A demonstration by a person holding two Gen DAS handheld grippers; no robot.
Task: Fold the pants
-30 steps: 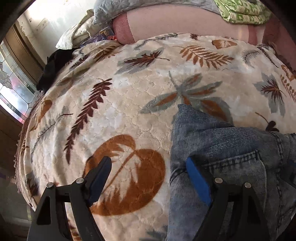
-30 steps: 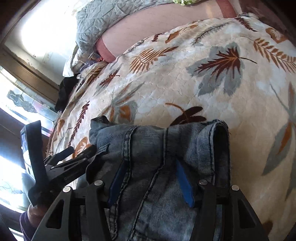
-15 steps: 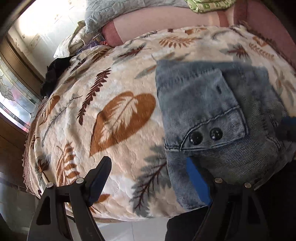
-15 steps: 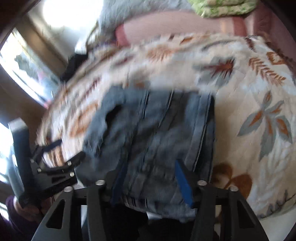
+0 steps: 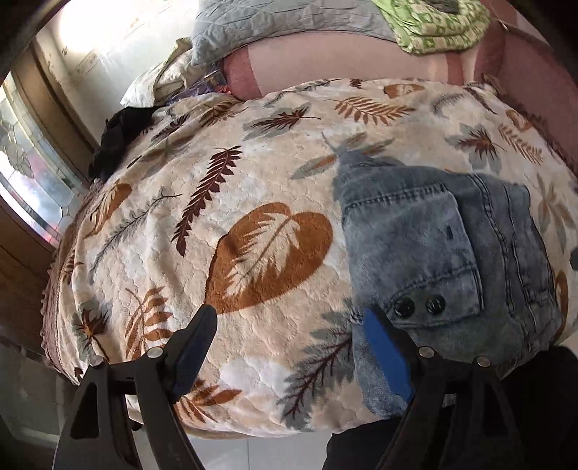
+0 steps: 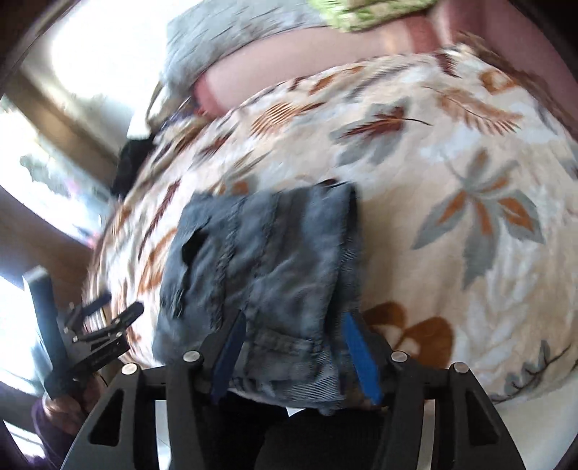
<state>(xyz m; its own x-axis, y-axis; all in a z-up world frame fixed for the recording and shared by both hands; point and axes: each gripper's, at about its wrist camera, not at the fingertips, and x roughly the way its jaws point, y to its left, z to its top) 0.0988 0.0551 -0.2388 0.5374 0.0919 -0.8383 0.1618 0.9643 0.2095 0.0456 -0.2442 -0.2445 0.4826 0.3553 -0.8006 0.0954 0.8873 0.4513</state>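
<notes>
Folded blue denim pants lie on a leaf-patterned blanket near the bed's front edge, with a buttoned pocket flap facing up. My left gripper is open above the blanket, and its right pad overlaps the left edge of the pants. In the right wrist view the same pants lie just beyond my right gripper, whose jaws are opening. The near hem shows between the blue pads, which do not press on it. The left gripper hangs at the far left of that view.
Grey quilted bedding and a green patterned cloth lie at the head of the bed. A dark garment sits at the bed's left edge by a window. Pale floor shows below the bed's front edge.
Both grippers have drawn back from the bed and risen a little, so the whole folded pants and the bed's front edge now show. The right jaws narrowed, then widened.
</notes>
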